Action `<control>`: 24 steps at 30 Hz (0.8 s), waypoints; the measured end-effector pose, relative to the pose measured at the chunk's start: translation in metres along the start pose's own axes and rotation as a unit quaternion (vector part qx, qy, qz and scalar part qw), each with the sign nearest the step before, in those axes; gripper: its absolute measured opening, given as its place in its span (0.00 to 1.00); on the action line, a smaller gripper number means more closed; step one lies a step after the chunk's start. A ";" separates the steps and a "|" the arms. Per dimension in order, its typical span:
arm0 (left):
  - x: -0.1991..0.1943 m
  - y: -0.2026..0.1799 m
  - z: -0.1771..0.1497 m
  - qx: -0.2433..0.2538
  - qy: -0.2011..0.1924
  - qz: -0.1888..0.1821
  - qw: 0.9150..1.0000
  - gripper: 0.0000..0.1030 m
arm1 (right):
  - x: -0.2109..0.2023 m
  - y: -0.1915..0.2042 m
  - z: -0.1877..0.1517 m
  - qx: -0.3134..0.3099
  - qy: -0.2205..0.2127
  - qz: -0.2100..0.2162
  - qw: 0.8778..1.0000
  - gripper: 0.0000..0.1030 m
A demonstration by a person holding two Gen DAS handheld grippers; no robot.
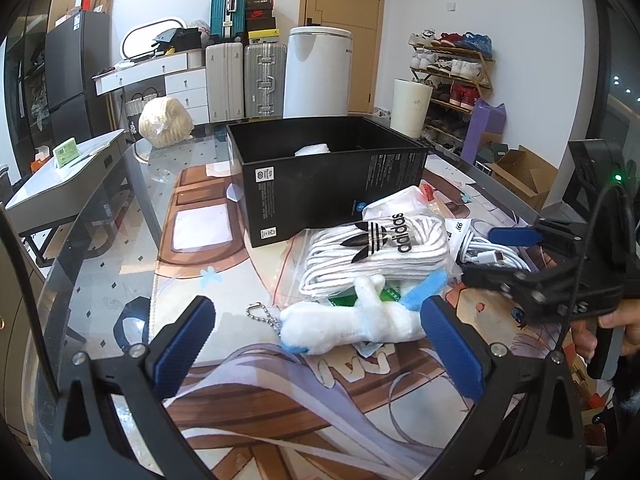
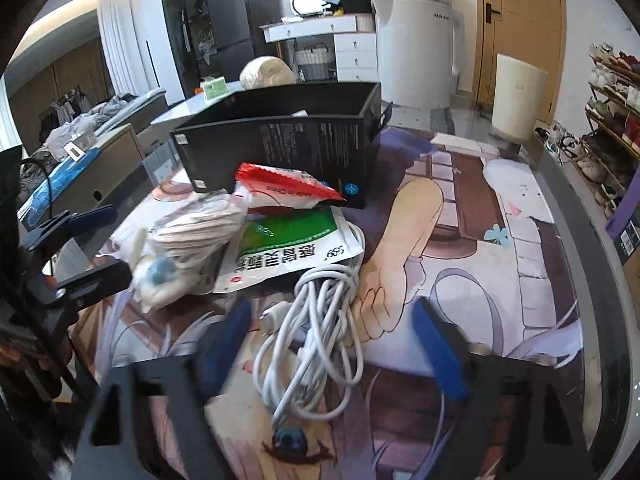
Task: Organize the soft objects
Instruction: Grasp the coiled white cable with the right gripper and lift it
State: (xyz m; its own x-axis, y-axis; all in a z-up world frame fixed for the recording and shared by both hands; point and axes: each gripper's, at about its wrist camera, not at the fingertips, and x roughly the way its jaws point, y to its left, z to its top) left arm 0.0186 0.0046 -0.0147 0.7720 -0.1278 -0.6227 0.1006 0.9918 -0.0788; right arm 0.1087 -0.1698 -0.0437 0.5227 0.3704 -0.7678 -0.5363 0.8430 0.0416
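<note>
A white and blue plush toy [image 1: 352,322] with a ball chain lies on the table mat between the open fingers of my left gripper [image 1: 320,316]. Behind it lies a bag of white Adidas socks [image 1: 376,252]. A black open box [image 1: 328,172] stands beyond, with something white inside. My right gripper [image 2: 336,320] is open around a coiled white cable [image 2: 316,332]. The socks [image 2: 196,232] and plush toy [image 2: 156,280] show at the left of the right wrist view. The right gripper [image 1: 496,256] also shows in the left wrist view, over the cable [image 1: 484,252].
A green and white packet [image 2: 288,244] and a red and white packet [image 2: 284,188] lie in front of the box [image 2: 288,144]. The glass table has a printed mat [image 2: 480,240]. A side desk [image 1: 68,176] stands at the left.
</note>
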 end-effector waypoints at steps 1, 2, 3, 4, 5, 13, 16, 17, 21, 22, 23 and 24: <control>0.000 0.000 0.000 0.000 0.001 0.001 1.000 1.00 | 0.001 -0.001 0.000 0.002 0.002 0.002 1.000 0.68; 0.000 0.000 0.000 0.000 0.001 0.002 1.000 1.00 | 0.001 -0.001 0.000 -0.001 -0.001 -0.001 1.000 0.67; 0.000 0.000 0.000 0.000 0.002 0.002 1.000 1.00 | 0.002 -0.001 0.000 -0.003 0.000 -0.002 1.000 0.62; 0.000 0.000 0.000 -0.001 0.001 0.001 1.000 1.00 | 0.001 -0.001 0.000 -0.004 -0.001 0.000 1.000 0.59; 0.000 0.000 0.000 -0.001 0.001 0.001 1.000 1.00 | 0.001 -0.001 0.000 -0.005 -0.001 0.000 1.000 0.57; 0.002 -0.002 -0.001 0.000 0.003 -0.006 1.000 1.00 | -0.004 -0.003 -0.006 -0.014 -0.012 0.005 1.000 0.29; 0.001 -0.002 -0.002 0.000 0.002 -0.006 1.000 1.00 | -0.007 -0.005 -0.008 -0.010 -0.019 0.006 1.000 0.26; 0.001 -0.002 -0.002 0.000 0.002 -0.006 1.000 1.00 | -0.009 -0.006 -0.009 -0.009 -0.021 0.004 1.000 0.26; 0.000 -0.002 -0.002 -0.002 0.002 -0.006 1.000 1.00 | -0.015 -0.007 -0.010 -0.007 -0.034 0.002 0.999 0.26; 0.001 -0.002 -0.002 -0.002 0.002 -0.006 1.000 1.00 | -0.018 -0.007 -0.010 -0.006 -0.039 0.003 0.999 0.26; 0.000 -0.002 -0.002 -0.002 0.002 -0.006 1.000 1.00 | -0.020 -0.007 -0.010 -0.006 -0.043 0.004 0.999 0.26; 0.000 -0.002 -0.002 -0.002 0.002 -0.007 1.000 1.00 | -0.023 -0.007 -0.010 -0.005 -0.047 0.003 0.999 0.26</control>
State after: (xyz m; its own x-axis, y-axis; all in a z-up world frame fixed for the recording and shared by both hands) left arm 0.0175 0.0028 -0.0162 0.7684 -0.1419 -0.6240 0.1093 0.9899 -0.0905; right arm 0.0940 -0.1881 -0.0330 0.5790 0.4097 -0.7049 -0.5452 0.8374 0.0389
